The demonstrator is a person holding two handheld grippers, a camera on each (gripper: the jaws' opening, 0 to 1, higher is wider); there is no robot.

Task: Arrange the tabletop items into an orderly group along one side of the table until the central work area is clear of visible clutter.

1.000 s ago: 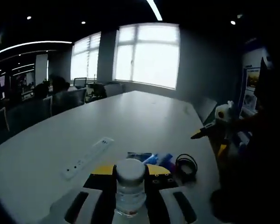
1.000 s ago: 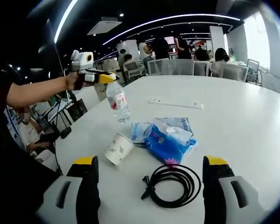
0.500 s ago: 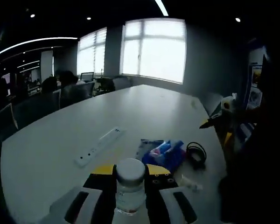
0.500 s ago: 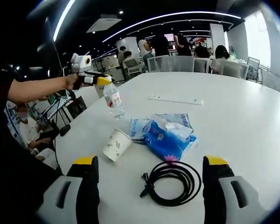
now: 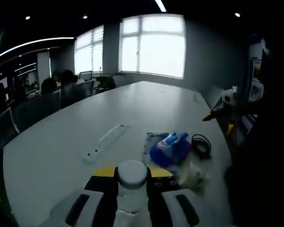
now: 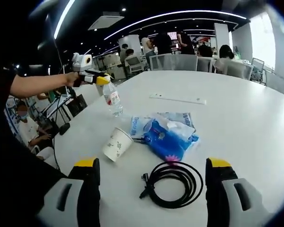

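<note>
My left gripper [image 5: 132, 176] is shut on a clear water bottle [image 5: 132, 189], whose white cap stands between the yellow-tipped jaws. In the right gripper view that left gripper [image 6: 97, 79] holds the bottle [image 6: 113, 100] near the table's left edge; I cannot tell if its base touches the table. A paper cup [image 6: 116, 144] lies on its side beside a blue packet [image 6: 168, 137], and a coiled black cable [image 6: 173, 184] lies nearer. A white power strip [image 6: 177, 98] lies further out. My right gripper [image 6: 152, 165] is open just above the cable, holding nothing.
The white table [image 6: 246, 118] stretches wide to the right. Grey chairs [image 6: 180, 66] and several people stand beyond its far end. A seated person [image 6: 28, 132] is off the left edge. In the left gripper view the right gripper [image 5: 217, 111] comes in from the right.
The left gripper has carried the bottle a little further off toward the table's left edge and set it more upright. The right gripper has stayed open over the cable.
</note>
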